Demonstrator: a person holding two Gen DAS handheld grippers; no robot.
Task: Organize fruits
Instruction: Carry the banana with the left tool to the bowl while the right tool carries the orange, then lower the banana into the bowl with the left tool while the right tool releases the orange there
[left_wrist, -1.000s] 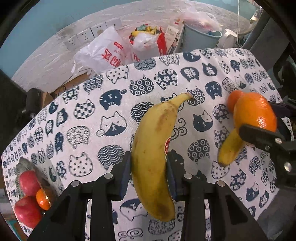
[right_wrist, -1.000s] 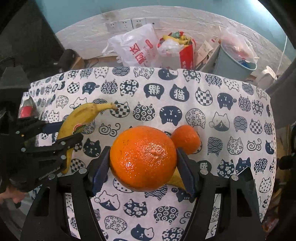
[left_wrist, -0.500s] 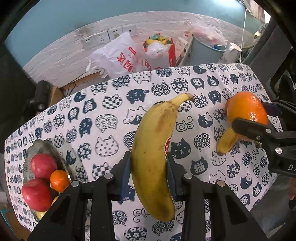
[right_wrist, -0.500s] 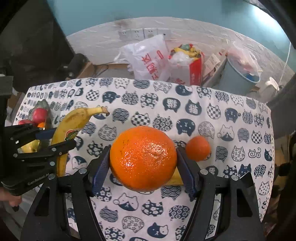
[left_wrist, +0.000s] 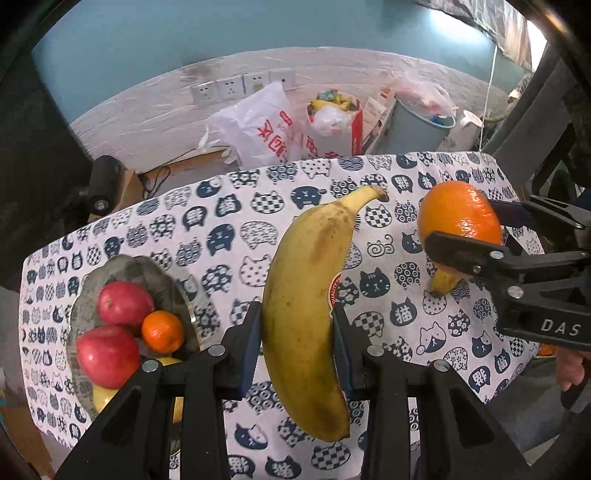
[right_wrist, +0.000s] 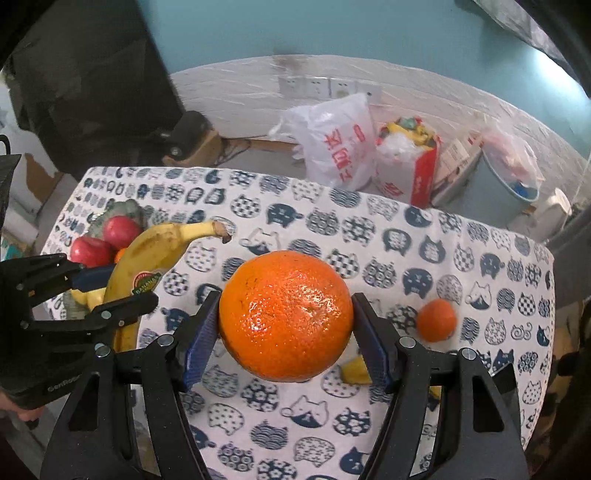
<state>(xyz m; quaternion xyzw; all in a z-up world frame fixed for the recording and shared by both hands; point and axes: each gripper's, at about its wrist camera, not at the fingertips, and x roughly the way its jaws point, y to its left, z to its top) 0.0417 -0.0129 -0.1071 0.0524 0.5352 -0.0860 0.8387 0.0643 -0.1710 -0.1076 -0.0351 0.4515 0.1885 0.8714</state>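
I hold the banana (left_wrist: 306, 306) in my left claw (left_wrist: 297, 343), above the bench (left_wrist: 229, 236), right of the bowl (left_wrist: 122, 266). My right claw (right_wrist: 284, 332) grips the orange (right_wrist: 284, 314). Its glossy, pebbled, round skin could slip; the bowl, probably glass, looks crowded.

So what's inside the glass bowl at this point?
The glass bowl holds two red apples and a small orange. Something yellow lies beneath them, mostly covered by the apples and the left claw.
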